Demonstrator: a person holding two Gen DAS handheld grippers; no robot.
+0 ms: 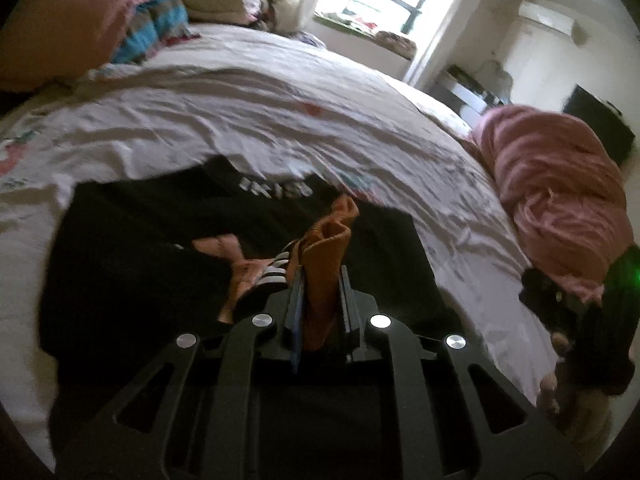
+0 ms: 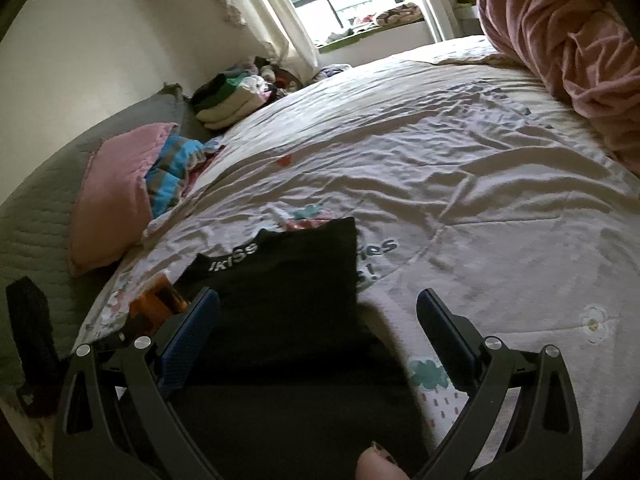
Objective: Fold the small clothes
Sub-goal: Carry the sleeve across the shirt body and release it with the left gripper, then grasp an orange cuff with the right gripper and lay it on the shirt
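In the left wrist view my left gripper is shut on an orange ribbed garment, which sticks up between the fingers. More orange cloth with black-and-white stripes lies just left of it on a black garment with white lettering, spread on the bed. In the right wrist view my right gripper is open and empty, just above the same black garment. A bit of the orange cloth shows at its left finger.
The bed has a white printed quilt. A pink pillow and a blue striped cloth lie at the left, folded clothes at the back. A pink blanket heap sits at the right edge.
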